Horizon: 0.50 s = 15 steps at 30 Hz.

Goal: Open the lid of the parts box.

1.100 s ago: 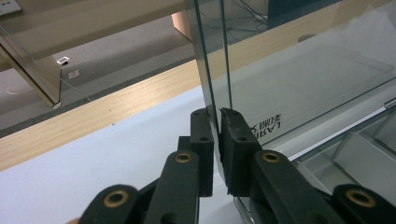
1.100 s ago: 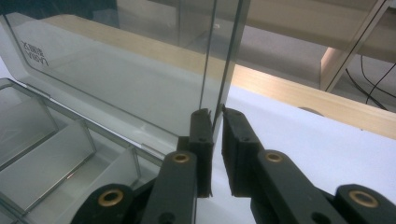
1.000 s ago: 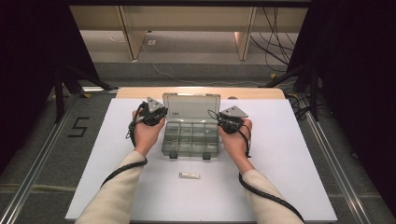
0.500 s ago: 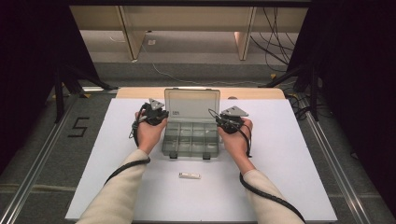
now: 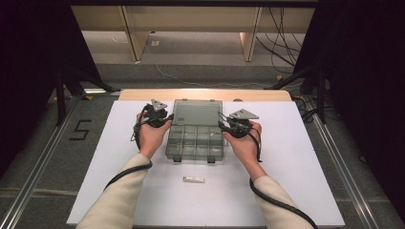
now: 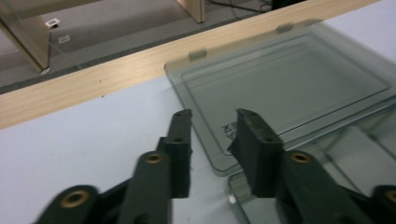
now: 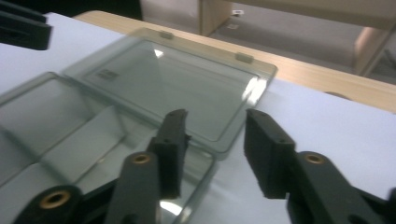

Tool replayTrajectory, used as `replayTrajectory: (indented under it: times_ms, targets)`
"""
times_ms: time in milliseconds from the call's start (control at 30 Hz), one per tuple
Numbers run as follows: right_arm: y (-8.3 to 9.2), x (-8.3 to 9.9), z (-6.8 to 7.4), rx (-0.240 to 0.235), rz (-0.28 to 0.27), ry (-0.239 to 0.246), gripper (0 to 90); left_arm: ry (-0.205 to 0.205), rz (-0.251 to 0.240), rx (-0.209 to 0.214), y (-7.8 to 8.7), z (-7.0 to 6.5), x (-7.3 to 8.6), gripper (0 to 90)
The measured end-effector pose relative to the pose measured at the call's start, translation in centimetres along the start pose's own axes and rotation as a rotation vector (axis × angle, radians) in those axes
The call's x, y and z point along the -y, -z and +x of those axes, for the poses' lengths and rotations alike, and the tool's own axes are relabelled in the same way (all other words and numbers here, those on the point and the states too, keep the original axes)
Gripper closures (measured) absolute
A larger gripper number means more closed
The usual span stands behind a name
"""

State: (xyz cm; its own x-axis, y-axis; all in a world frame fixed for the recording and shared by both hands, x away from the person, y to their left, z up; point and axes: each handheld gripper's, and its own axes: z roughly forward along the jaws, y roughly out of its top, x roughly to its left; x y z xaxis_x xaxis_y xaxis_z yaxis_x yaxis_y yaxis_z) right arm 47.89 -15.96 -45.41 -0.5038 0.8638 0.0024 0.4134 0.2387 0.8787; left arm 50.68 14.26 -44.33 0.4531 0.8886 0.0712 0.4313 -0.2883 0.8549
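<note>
Lid open and laid back, both grippers letting go of the box.

White-topped bench carries my clear smoky plastic compartment box mid-bench, lid lying flat behind it. Left gripper and right gripper at its sides, fingers have just been spreading, lid edge between them, not pinched. Next I judge: back off, fetch the small white oblong piece in front, nothing blocking it.

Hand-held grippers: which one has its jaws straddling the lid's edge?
The left hand-held gripper: the corner edge of the clear grey plastic organiser box's flat-open lid lies between its parted jaws. The right hand-held gripper hovers beside the lid's corner.
</note>
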Motion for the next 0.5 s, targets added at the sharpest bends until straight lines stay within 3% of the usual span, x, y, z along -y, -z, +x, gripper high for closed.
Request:
replayTrajectory:
  times_ms: [33, 133, 167, 200, 233, 267, 300, 400, 500]
  targets:
    - [0.6, 0.0, 0.2, -0.044, 0.0, -0.005, 48.9, 0.011, 0.006, 0.032, 1.0, -0.2, -0.1, 53.1]
    - [1.4, -0.1, 0.6, -0.096, -0.001, 0.007, 39.7, 0.021, -0.003, 0.061, 1.9, -0.5, -0.3, 35.0]
    - [1.7, -0.1, 0.9, -0.119, -0.01, 0.022, 37.3, 0.034, 0.029, 0.077, 2.9, -0.8, -0.2, 25.5]
    - [1.7, -0.1, 0.9, -0.119, -0.01, 0.022, 37.3, 0.034, 0.029, 0.077, 2.9, -0.8, -0.2, 15.4]
    - [2.4, 0.0, 1.3, -0.15, -0.002, 0.031, 32.2, 0.044, 0.037, 0.069, 3.4, -1.1, -0.1, 11.6]
    - [2.4, 0.0, 1.3, -0.15, -0.002, 0.031, 32.2, 0.034, 0.031, 0.077, 4.0, -1.1, 0.0, 11.6]
    - [3.2, 0.3, 1.7, -0.178, -0.02, 0.063, 29.9, 0.024, 0.023, 0.078, 4.8, -1.3, 0.1, 8.4]
    - [4.0, 0.5, 2.2, -0.197, -0.009, 0.076, 28.0, 0.014, 0.015, 0.075, 5.7, -1.7, 0.4, 1.7]
    - [5.2, 1.1, 3.0, -0.231, -0.002, 0.098, 26.3, -0.036, 0.024, 0.095, 6.8, -1.9, 1.1, 0.0]
